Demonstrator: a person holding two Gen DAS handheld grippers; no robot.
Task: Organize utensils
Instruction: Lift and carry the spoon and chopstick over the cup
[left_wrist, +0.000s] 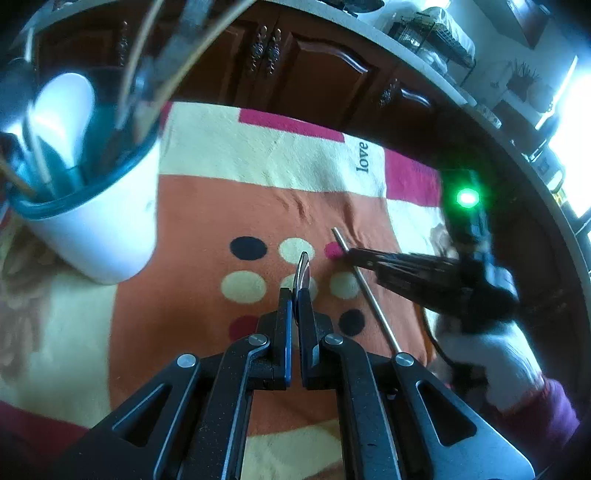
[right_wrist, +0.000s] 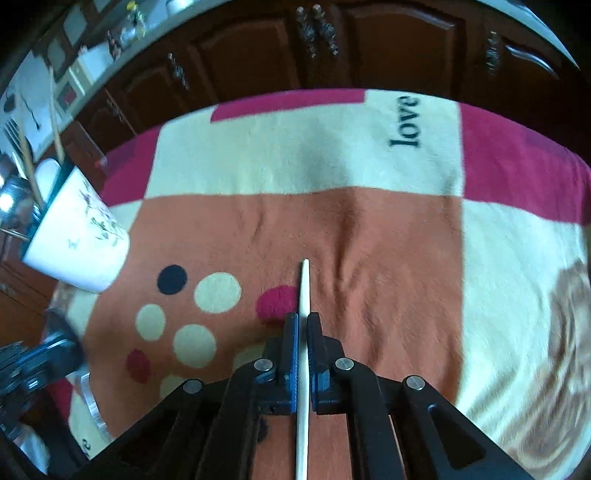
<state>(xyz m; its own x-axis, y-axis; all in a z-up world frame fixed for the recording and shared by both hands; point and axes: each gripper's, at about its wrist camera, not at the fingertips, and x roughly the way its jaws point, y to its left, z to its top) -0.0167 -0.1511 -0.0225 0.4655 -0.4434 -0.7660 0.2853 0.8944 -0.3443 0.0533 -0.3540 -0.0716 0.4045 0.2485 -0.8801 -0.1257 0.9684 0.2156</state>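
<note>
My left gripper (left_wrist: 295, 299) is shut on a thin metal utensil (left_wrist: 302, 271), seen edge-on, above the orange patch of the cloth. My right gripper (right_wrist: 303, 321) is shut on a pale chopstick (right_wrist: 303, 295) that points forward between its fingers. In the left wrist view the right gripper (left_wrist: 354, 256) shows at the right, holding the same chopstick (left_wrist: 365, 288) slanted over the cloth. A white utensil cup (left_wrist: 99, 229) with a teal inside stands at the left and holds several utensils; it also shows in the right wrist view (right_wrist: 79, 236), with a flower print.
A patterned cloth (right_wrist: 295, 166) with orange, cream and pink blocks, dots and the word "love" covers the table. Dark wooden cabinets (left_wrist: 314, 74) stand behind it. A counter with a wire rack (left_wrist: 436, 33) runs at the upper right.
</note>
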